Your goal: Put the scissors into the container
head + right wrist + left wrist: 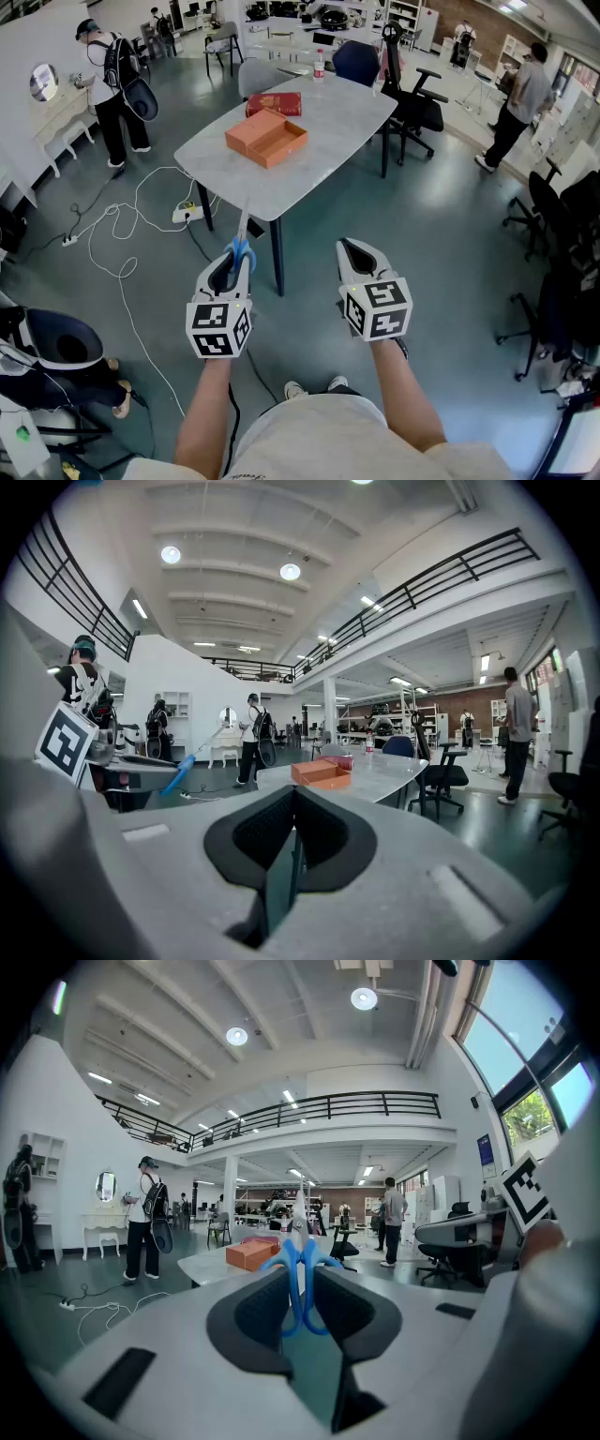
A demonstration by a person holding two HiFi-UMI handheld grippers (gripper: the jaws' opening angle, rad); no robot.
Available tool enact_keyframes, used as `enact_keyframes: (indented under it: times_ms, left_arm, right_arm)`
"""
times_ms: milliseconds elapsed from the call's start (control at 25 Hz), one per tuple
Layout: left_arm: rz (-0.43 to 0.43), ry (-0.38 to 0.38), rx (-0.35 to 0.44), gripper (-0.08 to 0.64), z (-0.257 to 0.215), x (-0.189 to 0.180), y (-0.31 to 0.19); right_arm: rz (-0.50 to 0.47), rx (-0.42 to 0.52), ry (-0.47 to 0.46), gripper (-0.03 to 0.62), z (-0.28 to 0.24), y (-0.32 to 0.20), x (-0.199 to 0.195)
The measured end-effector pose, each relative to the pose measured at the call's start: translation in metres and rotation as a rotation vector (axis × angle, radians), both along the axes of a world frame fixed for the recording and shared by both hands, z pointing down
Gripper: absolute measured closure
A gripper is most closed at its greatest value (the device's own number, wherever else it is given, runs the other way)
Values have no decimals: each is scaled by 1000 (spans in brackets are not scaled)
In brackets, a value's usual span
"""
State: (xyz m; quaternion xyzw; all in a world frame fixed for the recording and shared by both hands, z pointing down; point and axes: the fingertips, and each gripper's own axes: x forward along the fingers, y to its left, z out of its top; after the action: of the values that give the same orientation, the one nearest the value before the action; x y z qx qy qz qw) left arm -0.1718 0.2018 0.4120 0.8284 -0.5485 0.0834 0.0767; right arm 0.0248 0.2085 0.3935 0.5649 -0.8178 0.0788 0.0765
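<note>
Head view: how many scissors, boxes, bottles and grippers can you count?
scissors: 1
boxes: 2 (orange container, red box)
bottle: 1
grippers: 2 (left gripper shut on the scissors, right gripper shut and empty)
Total: 6

grey table (pixel 347 117) | on it: orange container (pixel 266 138), red box (pixel 275 103) behind, bottle (pixel 320 64) far end

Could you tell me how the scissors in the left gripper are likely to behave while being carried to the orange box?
The scissors look rigid, so they should not flop. The left gripper clamps only the blue handles, with the long blades sticking out ahead, so they may pivot or slip if swung.
</note>
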Motion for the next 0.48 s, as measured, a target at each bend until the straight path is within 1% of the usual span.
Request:
enact_keyframes:
  times_ms: [480]
  left_arm:
    - [2,4,-22,479,13,-4,-9]
  right_arm:
    - [16,-10,-18,588,8,-7,2]
